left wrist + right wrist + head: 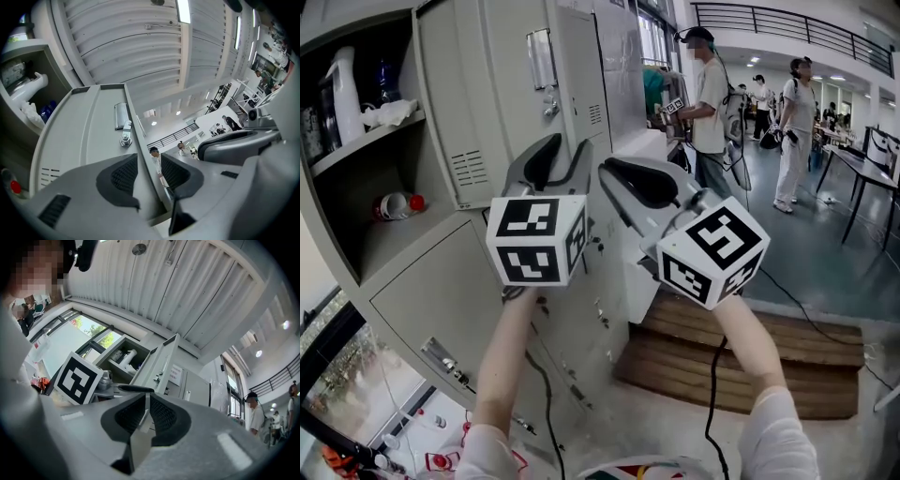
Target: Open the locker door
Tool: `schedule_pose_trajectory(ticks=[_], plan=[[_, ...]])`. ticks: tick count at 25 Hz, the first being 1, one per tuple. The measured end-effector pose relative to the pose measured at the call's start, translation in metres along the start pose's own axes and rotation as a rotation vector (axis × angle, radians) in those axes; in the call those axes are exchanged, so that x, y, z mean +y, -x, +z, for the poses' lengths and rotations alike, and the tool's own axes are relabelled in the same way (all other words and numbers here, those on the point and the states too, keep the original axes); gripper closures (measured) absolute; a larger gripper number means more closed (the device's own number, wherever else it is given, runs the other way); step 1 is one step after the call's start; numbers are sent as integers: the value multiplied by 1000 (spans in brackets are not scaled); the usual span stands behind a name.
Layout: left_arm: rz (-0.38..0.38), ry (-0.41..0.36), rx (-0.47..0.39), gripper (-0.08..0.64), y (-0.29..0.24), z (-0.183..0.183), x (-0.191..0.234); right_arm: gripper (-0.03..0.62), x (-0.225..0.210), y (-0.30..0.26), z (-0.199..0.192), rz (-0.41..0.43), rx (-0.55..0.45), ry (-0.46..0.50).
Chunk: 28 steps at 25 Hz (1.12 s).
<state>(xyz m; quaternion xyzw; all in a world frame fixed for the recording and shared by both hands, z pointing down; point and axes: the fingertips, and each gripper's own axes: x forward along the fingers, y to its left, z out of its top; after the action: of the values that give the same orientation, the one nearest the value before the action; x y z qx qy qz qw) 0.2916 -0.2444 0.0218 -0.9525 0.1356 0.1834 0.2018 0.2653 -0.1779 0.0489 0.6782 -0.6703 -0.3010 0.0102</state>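
Observation:
The grey locker door [487,112] stands swung open, with its latch [542,58] near the top; behind it the compartment [356,169] is exposed. My left gripper [561,161] is at the door's free edge. In the left gripper view the door [89,136] and its latch [123,119] run up between the jaws of the left gripper [150,173], which are open, with a gap beside the right pad [174,172]. My right gripper [614,171] hovers just right of it, off the door. Its pads [161,414] are nearly together with nothing in them.
Inside the compartment a white spray bottle [345,89] and a red-capped bottle [394,204] sit on shelves. More shut lockers [609,75] run to the right. A wooden platform [750,356] lies on the floor below. People [708,103] stand farther back.

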Motion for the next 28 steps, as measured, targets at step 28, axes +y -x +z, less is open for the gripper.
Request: schedule_pose_trajectory(ticks=[28], plan=[[383, -138, -35, 545, 194, 64, 94, 588, 108, -67, 55, 170, -273, -87]])
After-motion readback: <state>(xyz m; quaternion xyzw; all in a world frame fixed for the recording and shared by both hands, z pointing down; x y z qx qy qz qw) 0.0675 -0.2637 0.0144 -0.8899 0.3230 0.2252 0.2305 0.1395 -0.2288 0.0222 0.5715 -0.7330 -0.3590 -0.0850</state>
